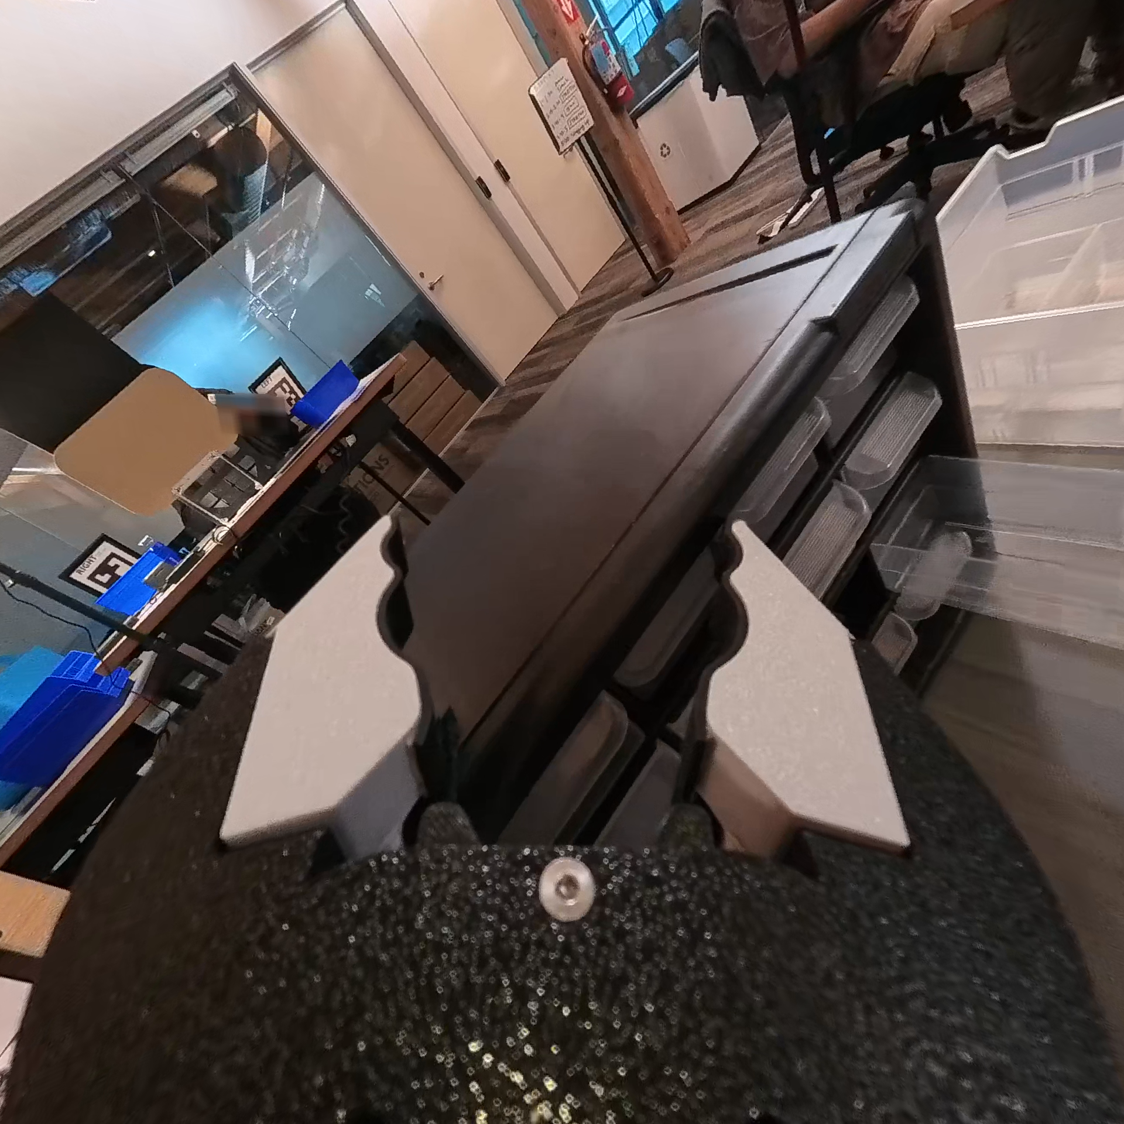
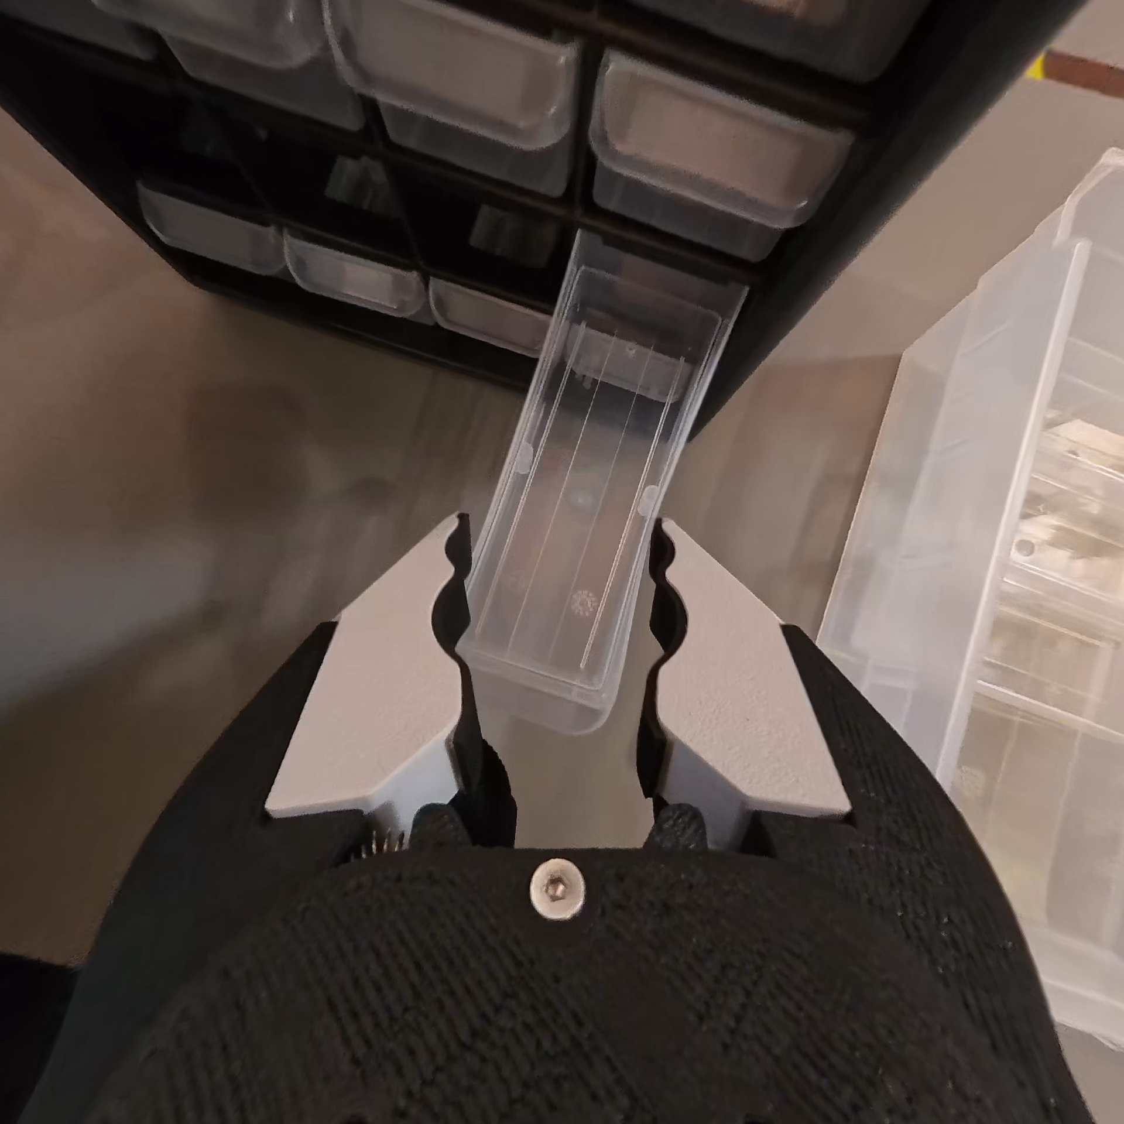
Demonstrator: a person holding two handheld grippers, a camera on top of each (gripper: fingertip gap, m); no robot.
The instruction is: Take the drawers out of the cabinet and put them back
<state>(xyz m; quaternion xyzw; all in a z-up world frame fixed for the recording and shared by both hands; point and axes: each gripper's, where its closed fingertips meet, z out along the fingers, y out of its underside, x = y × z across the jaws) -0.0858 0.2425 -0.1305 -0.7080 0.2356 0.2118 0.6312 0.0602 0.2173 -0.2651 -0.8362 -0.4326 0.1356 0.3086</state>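
A black cabinet [image 1: 608,462] with rows of small clear drawers stands on a pale table; it fills the top of the right wrist view [image 2: 809,255]. My right gripper [image 2: 562,520] is shut on the front end of one clear drawer [image 2: 584,486]. That drawer is drawn far out of the bottom right slot, with its back end still at the slot mouth. It shows blurred in the left wrist view [image 1: 949,535]. My left gripper [image 1: 565,529] is open, its fingers astride the cabinet's top front edge. The other drawers [image 2: 462,103] sit in their slots.
A large translucent plastic organiser [image 2: 997,486] stands right of the cabinet, close to the drawn drawer; it also shows in the left wrist view [image 1: 1046,292]. Pale table top [image 2: 182,486] lies left of the drawer. Desks with blue bins [image 1: 61,718] stand far off.
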